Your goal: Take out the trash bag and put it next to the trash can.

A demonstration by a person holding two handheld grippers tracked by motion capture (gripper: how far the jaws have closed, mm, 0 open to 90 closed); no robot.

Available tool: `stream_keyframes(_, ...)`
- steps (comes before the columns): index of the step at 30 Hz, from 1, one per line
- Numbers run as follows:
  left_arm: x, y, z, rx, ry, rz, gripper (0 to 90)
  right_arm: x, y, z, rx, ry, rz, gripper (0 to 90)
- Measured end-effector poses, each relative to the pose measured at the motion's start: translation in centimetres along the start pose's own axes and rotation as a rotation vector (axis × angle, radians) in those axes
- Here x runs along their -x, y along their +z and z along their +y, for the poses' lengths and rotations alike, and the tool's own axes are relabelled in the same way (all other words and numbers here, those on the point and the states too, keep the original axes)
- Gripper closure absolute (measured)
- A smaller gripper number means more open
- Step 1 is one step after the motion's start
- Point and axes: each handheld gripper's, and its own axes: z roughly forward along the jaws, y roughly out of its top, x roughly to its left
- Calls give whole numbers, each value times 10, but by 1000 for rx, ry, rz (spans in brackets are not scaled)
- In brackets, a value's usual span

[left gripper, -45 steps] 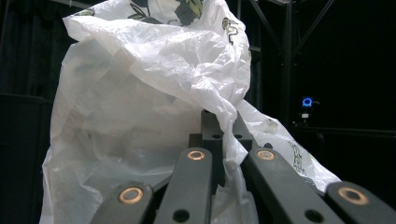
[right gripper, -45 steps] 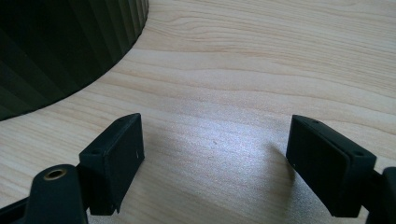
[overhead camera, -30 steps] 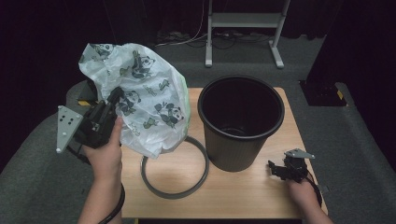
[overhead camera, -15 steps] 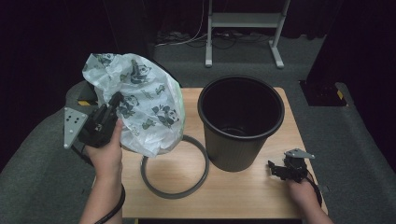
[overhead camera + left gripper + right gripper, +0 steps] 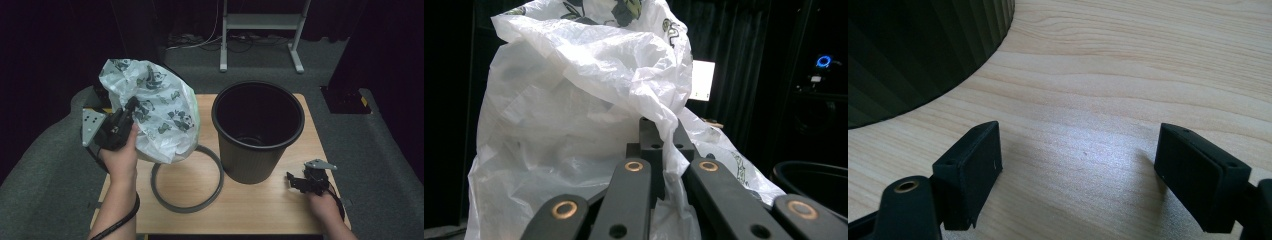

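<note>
bag lifted at left of frame, bin at centre

table carries black bin and grey ring; panda-print bag hangs upper left, pinched in the closed left hand-held gripper; right hand-held gripper, lower right, gapes empty.

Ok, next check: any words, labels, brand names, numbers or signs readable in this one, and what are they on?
None can be read.
Plastic bag: panda and leaf pictures printed on it, no lettering I can make out.
Black bin, grey ring, wooden table: no markings visible.
White rectangle and blue glowing ring in the dark background of the left gripper view: too blurred to tell if they carry text.
</note>
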Motion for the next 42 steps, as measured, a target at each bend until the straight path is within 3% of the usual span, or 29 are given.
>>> stream_keyframes(6,-1,19,-7,-34,-17,23,894,-1,0,0,-1,1,6,190)
stream_keyframes(11,0,40,-11,-64,4,46,894,-1,0,0,-2,0,9,190)
stream_keyframes(13,1,45,-11,-70,-5,49,894,-1,0,0,-2,-2,11,190)
stream_keyframes(22,6,77,-23,-74,6,70,894,-2,0,0,1,-17,14,190)
stream_keyframes(29,9,103,-40,-88,-49,92,894,-1,0,0,-3,-8,19,189)
stream_keyframes(35,18,130,-53,-98,-24,101,894,-1,0,1,-3,-10,21,189)
stream_keyframes(42,29,147,-65,-83,-21,105,894,-1,0,1,-3,-10,22,190)
